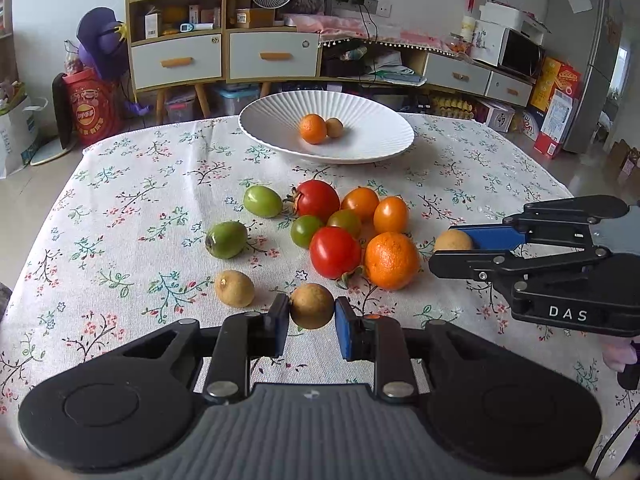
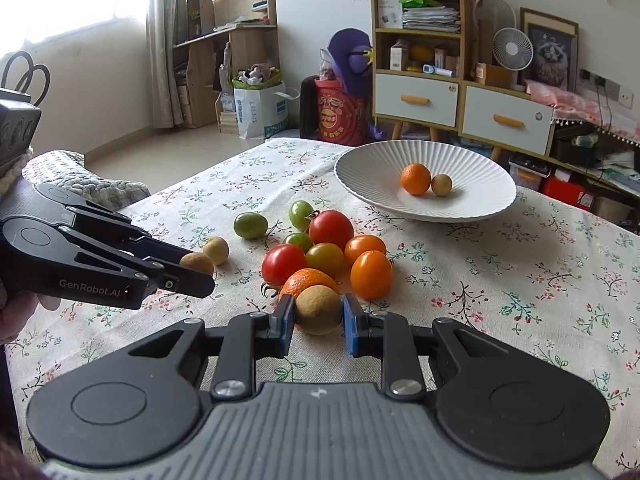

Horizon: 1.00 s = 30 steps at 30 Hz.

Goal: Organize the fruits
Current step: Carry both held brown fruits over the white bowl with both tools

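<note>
white ribbed bowl holds an orange touching a tan longan; mixed tomatoes cluster on the cloth

A heap of fruit lies ahead of the left tongs; the bowl stands beyond it, holding two fruits.

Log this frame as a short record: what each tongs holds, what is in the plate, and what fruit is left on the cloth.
left tongs: closed on a brown fruit
right tongs: closed on another brown fruit
plate: one small orange and one brown fruit, touching
cloth: cluster of red, orange and green tomatoes plus a large orange; a loose brown fruit apart from it
task state: most fruit not yet in plate
</note>
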Tool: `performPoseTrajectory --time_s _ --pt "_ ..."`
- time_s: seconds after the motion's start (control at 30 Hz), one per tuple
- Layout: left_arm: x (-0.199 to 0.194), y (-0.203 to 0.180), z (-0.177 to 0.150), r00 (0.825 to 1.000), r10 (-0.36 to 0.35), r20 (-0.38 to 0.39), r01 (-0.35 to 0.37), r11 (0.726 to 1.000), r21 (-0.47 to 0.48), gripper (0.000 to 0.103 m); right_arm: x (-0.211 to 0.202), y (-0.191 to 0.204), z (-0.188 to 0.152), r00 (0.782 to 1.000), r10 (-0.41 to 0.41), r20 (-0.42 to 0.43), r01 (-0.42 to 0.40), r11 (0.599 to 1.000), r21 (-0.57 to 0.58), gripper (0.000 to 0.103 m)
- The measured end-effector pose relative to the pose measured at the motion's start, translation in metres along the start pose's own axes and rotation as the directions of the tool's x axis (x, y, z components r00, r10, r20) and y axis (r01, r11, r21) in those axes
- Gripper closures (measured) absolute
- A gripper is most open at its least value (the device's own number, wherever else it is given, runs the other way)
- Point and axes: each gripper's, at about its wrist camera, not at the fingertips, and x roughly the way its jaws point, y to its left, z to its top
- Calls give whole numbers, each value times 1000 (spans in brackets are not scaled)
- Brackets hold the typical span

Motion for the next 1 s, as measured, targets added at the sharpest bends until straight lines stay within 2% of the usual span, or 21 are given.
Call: performPoseTrajectory --time_s 0.37,0.6,0.87,1.0 --pt "13 -12 32 1000 17 18 -18 1000 10 90 -1 -14 22 998 -36 49 34 999 41 80" --pt "25 -20 56 1000 22 22 -21 1000 -18 90 5 -29 37 995 -72 66 67 995 79 80" --pt "41 -24 85 999 43 23 -43 999 -23 90 9 -55 60 991 -91 103 75 987 144 80" --pt "54 -16 98 1000 21 21 -20 997 -69 90 14 -71 70 992 -69 108 52 987 153 80"
